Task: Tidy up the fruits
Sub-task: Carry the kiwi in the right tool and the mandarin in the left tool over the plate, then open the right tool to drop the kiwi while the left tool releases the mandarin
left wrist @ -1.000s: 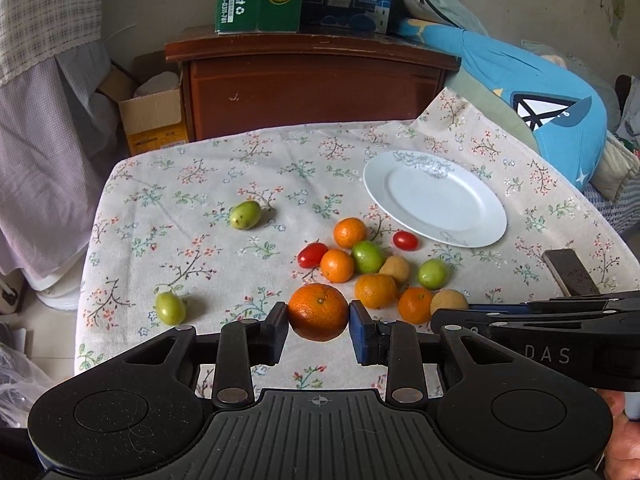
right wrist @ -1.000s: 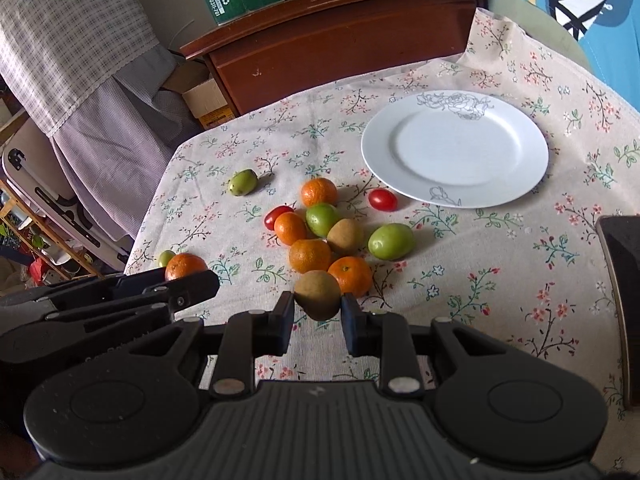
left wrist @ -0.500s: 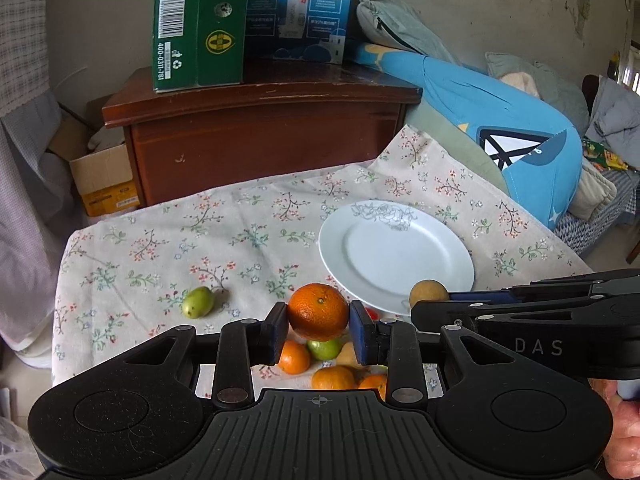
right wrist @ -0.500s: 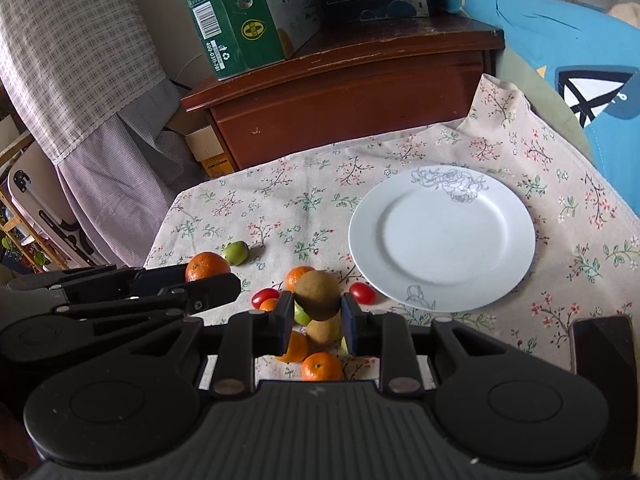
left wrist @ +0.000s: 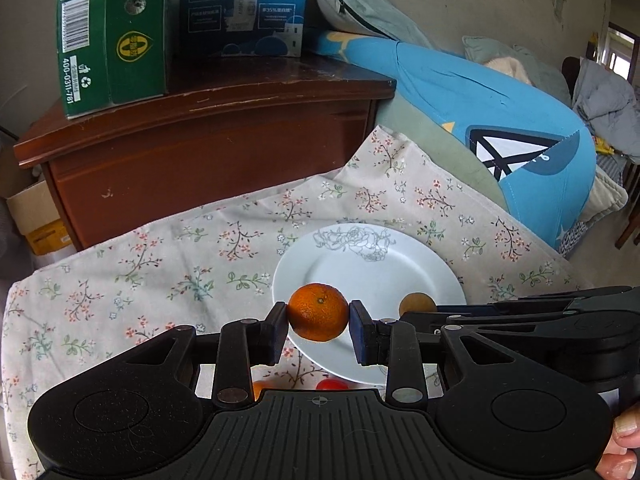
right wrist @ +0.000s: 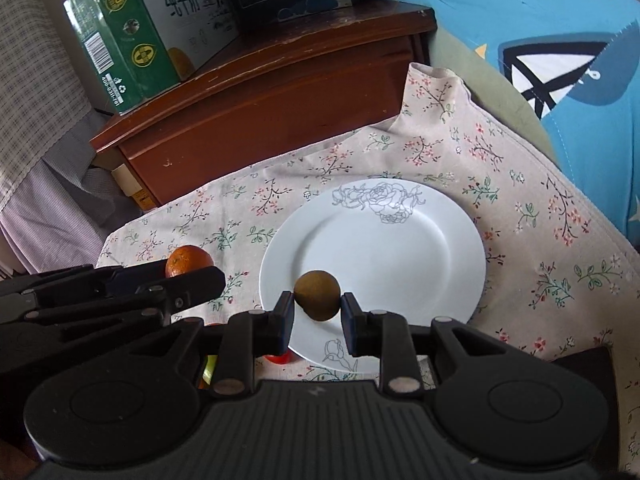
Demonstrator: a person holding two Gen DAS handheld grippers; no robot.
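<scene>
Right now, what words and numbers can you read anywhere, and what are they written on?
"400-0311-781": side of the green carton, under its barcode.
"纯牛奶": pale face of the same green carton.
"80": round badge on the green carton.
Blue box: white Chinese print, too small and blurred to read.
White plate: only a rose drawing, no words.

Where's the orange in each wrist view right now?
Left wrist: orange sits at centre, clamped in the left tongs, in front of the white plate's near-left rim.
Right wrist: orange shows at mid-left, half hidden behind the left tongs' black finger, left of the plate.
Shared landmark: the rose print on the plate's far rim.
</scene>
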